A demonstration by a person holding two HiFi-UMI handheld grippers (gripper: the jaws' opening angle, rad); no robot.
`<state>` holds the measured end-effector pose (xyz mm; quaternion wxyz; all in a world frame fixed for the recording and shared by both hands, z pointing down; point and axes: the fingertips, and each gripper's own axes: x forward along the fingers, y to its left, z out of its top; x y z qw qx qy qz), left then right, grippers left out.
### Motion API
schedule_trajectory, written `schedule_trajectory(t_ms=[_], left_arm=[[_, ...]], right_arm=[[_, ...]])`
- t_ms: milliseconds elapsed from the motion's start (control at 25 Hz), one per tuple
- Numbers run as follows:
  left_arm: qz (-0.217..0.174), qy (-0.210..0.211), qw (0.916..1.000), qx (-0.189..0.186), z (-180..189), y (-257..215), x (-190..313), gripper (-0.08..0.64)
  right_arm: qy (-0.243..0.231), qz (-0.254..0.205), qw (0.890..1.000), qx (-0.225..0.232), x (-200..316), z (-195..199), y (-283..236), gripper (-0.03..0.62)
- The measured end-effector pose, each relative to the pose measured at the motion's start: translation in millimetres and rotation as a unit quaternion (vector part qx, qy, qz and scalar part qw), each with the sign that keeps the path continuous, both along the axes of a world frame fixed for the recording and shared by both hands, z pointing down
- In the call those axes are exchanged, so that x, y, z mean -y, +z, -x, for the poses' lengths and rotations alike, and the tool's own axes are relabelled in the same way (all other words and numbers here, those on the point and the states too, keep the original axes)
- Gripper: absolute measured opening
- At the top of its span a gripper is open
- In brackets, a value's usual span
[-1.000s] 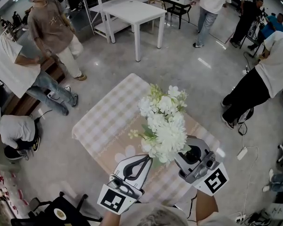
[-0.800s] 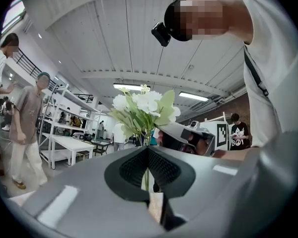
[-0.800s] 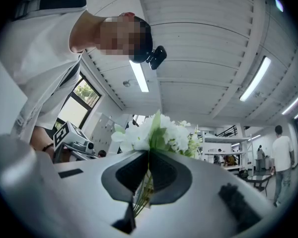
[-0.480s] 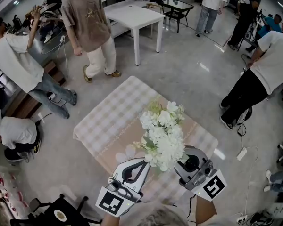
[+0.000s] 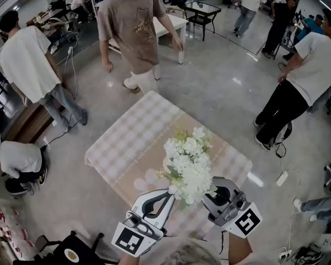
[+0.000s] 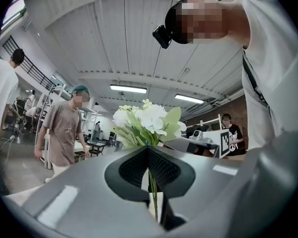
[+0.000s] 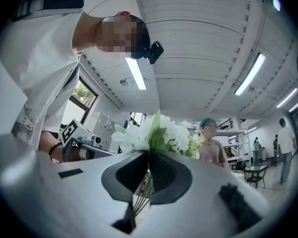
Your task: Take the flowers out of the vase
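- Change: the flowers [image 5: 190,162] now sit nearer to you over the table [image 5: 127,137] than they did a second ago, and both grippers have drawn back with them towards the near edge.
- Change, background: a person [image 5: 135,32] in a brown shirt has walked up to the far side of the table. This does not affect your work.
- Meaning: judged from the shift, you are carrying the bunch towards yourself rather than lifting it straight up. The vase is hidden under the blooms in the head view, so you cannot confirm that the stems have cleared it.
- Left gripper [image 5: 174,188]: clenched on the flowers. In the left gripper view its jaw tips meet, with the stems [image 6: 153,197] running down between them and the blooms standing just beyond the tips.
- Right gripper [image 5: 208,197]: likewise clamped on the flowers. In the right gripper view several green stems fan out below its closed tips.
- Position: the bunch stands upright between your two grippers, the left one at its near left and the right one at its near right. Each grips low on the stems, under the blooms.
- Next step, as a judgement: raise both grippers together until the stem ends come free, keeping the bunch upright.
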<state>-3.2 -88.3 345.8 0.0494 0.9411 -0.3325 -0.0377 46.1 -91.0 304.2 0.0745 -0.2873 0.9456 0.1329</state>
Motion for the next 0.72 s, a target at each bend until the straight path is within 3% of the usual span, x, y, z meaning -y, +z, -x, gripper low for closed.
schedule_trajectory(t_ms=[720], left_arm=[[-0.004, 0.013, 0.9999, 0.003, 1.2, -1.0, -13.8, 0.009]], right_arm=[[0.028, 0.030, 0.999, -0.004, -10.7, -1.9, 15.9, 0.023]])
